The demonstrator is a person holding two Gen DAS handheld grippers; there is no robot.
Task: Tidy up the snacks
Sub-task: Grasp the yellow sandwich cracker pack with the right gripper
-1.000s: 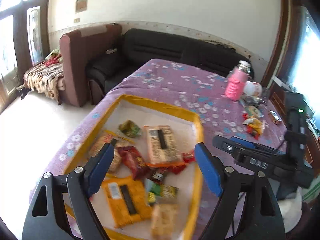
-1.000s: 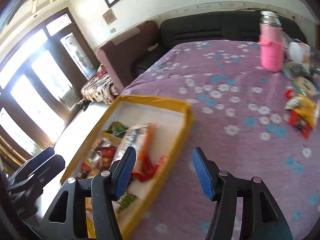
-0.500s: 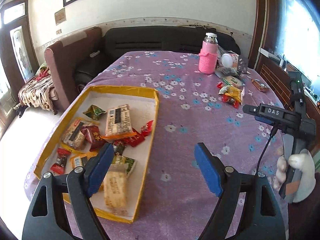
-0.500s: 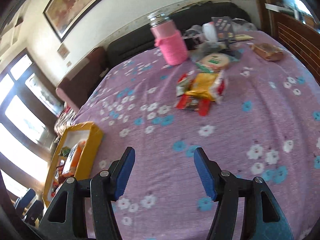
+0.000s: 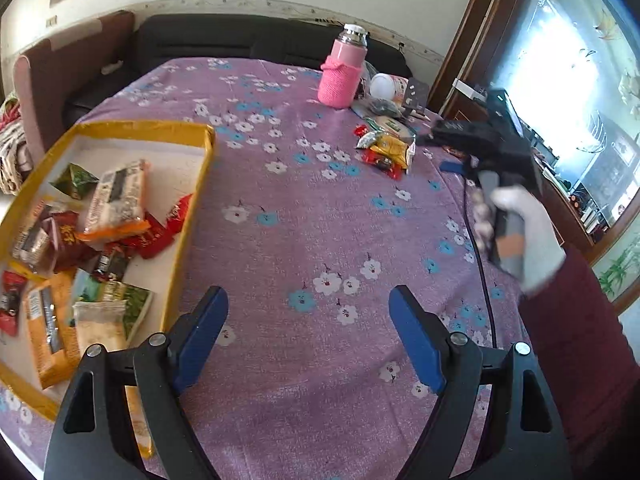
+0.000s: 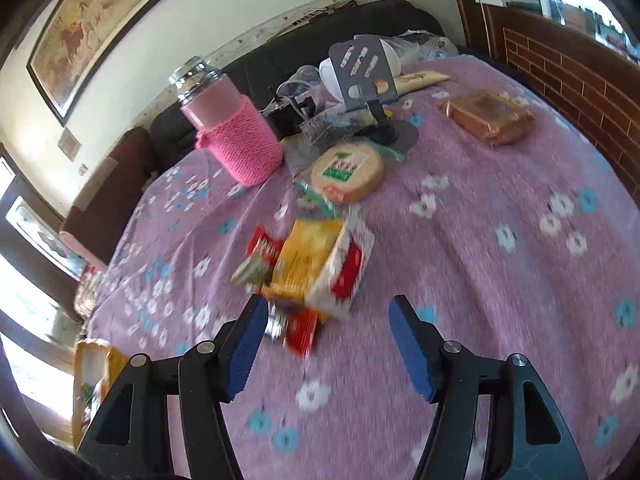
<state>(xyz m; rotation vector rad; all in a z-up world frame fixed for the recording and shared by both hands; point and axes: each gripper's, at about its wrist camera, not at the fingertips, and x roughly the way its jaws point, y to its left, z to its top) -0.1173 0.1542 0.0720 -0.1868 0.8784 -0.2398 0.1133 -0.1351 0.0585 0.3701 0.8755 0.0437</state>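
Note:
A yellow-rimmed white tray (image 5: 196, 184) holds several snack packets (image 5: 116, 196) at the left of the purple flowered tablecloth. My left gripper (image 5: 308, 300) hangs open over bare cloth just right of the tray, nothing between its fingers. A loose pile of red and yellow snack packets (image 5: 386, 152) lies farther back. In the right wrist view that pile (image 6: 308, 264) sits directly ahead of my right gripper (image 6: 328, 308), which is open; the pile's near red corner reaches in beside the left finger, untouched. A gloved hand holds the right gripper (image 5: 444, 146) near the pile.
A pink knit-covered bottle (image 6: 236, 140) stands behind the pile, with a round biscuit pack (image 6: 346, 172), a grey phone stand (image 6: 364, 68) and a brown packet (image 6: 488, 116). A dark sofa lines the far table edge. The tray's corner (image 6: 90, 350) shows at lower left.
Both grippers swung right, away from the tray. The left one now hovers over cloth beside it; the right one has closed in on the loose snack pile, which now looms large.

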